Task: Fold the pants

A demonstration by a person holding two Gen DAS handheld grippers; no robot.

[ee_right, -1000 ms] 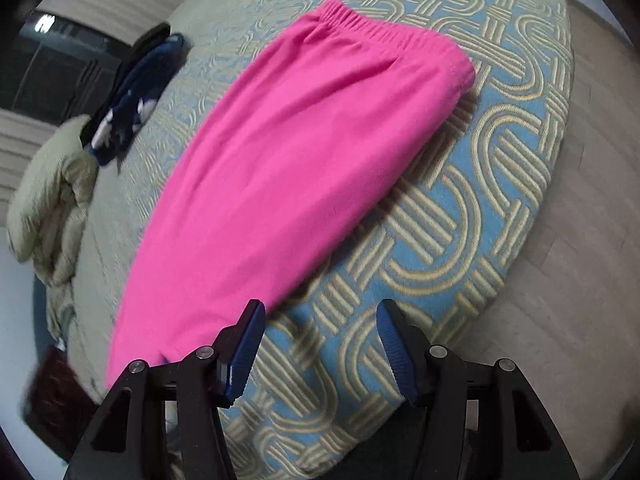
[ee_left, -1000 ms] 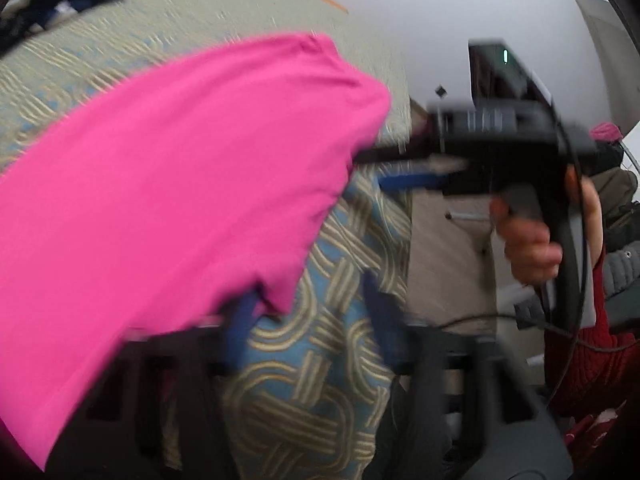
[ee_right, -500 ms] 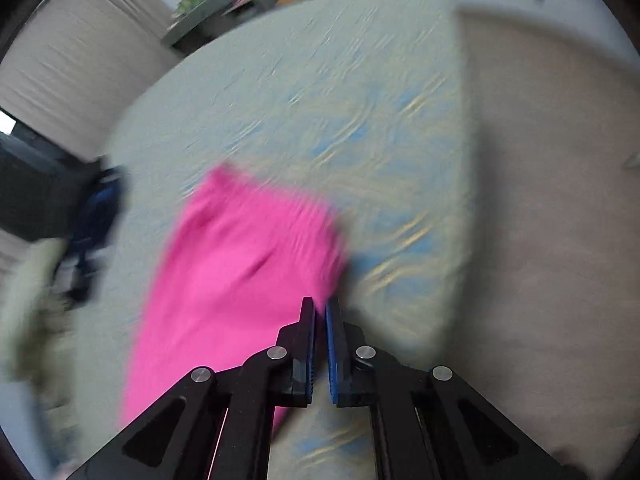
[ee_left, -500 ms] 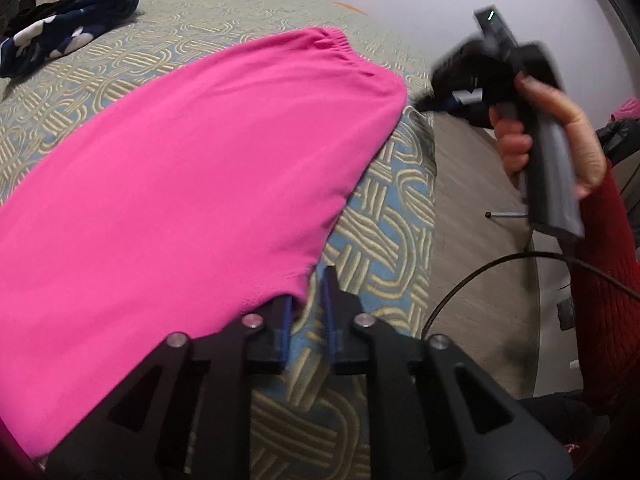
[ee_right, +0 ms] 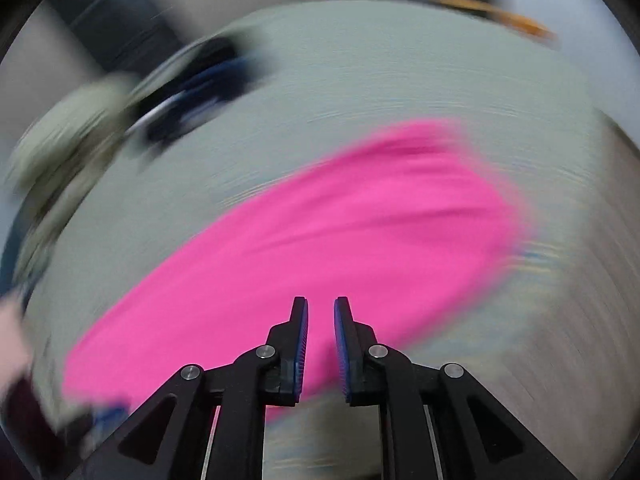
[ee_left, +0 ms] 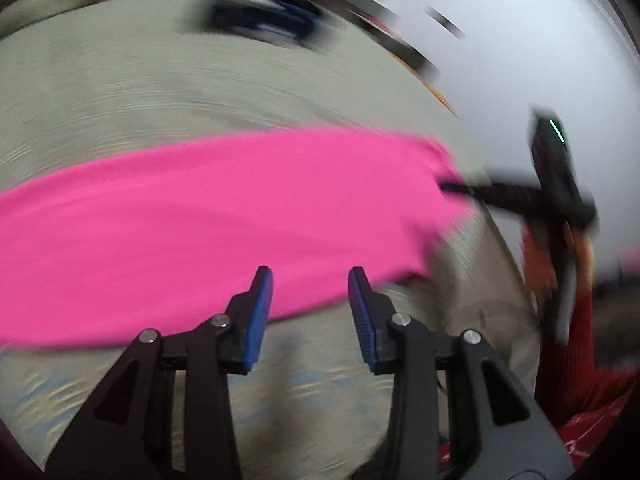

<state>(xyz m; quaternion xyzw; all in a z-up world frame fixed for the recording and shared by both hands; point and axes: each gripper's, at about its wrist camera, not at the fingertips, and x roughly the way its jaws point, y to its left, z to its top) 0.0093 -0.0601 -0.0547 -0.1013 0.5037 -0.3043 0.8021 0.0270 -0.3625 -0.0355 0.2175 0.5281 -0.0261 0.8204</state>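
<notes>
The bright pink pants lie flat and long on the patterned bed cover. Both views are blurred by motion. My left gripper is open and empty, its blue pads just over the near edge of the pants. My right gripper has its jaws a narrow gap apart with nothing between them, above the near edge of the pants. In the left wrist view the right gripper shows at the right end of the pants, held by a hand in a red sleeve.
A dark blue garment and a pale green bundle lie at the far side of the bed. The bed edge and wood floor are to the right. A white wall is behind.
My left gripper has opened from shut. My right gripper's jaws have parted slightly. Both cameras swung, so the pants now lie across the views.
</notes>
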